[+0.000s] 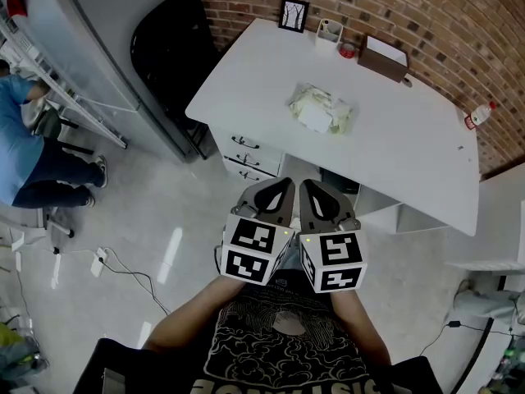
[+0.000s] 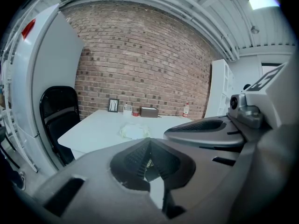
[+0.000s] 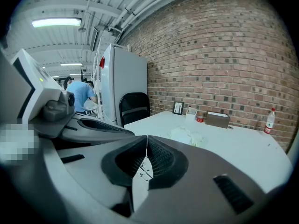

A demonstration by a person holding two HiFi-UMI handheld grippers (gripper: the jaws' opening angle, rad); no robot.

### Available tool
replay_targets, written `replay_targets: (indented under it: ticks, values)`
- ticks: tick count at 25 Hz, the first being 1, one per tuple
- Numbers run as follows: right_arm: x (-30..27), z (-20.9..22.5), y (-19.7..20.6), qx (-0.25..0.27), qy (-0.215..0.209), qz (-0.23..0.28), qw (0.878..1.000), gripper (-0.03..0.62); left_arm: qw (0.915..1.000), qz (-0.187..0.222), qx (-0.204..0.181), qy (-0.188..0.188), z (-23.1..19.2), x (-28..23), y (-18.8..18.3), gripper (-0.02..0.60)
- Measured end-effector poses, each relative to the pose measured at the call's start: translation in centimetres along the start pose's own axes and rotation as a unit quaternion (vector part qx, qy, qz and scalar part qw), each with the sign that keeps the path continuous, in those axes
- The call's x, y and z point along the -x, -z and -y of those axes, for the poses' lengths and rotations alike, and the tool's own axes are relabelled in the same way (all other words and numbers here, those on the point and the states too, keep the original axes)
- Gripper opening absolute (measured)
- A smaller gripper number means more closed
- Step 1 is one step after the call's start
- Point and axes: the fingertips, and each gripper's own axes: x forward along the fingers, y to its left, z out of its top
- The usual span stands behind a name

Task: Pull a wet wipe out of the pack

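Left gripper (image 1: 277, 189) and right gripper (image 1: 318, 194) side by side near the person's chest, both claws pressed together on nothing, wet wipe pack (image 1: 321, 109) far off on the white table (image 1: 410, 154) — well apart from both — brick wall (image 1: 459, 23) behind.

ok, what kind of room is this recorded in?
Probably an office or lab workspace in an industrial-style building: a white desk with drawers by a bare brick wall, a black chair, and exposed ceiling pipes with a strip light.
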Motion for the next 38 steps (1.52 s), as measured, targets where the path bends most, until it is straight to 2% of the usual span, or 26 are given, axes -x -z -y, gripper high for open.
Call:
replay_targets:
  ticks: [24, 38]
  values:
    - [-10.2, 10.9, -0.6, -0.024, -0.024, -0.042, 0.999, 0.018, 0.9983, -0.051, 0.024, -0.015, -3.3, -14.1, -2.3, 0.011]
    - [-15.0, 16.7, -0.4, -0.052, -0.069, -0.057, 0.995, 0.018, 0.9963, -0.075, 0.015, -0.04, -4.2, -20.9, -3.8, 0.011]
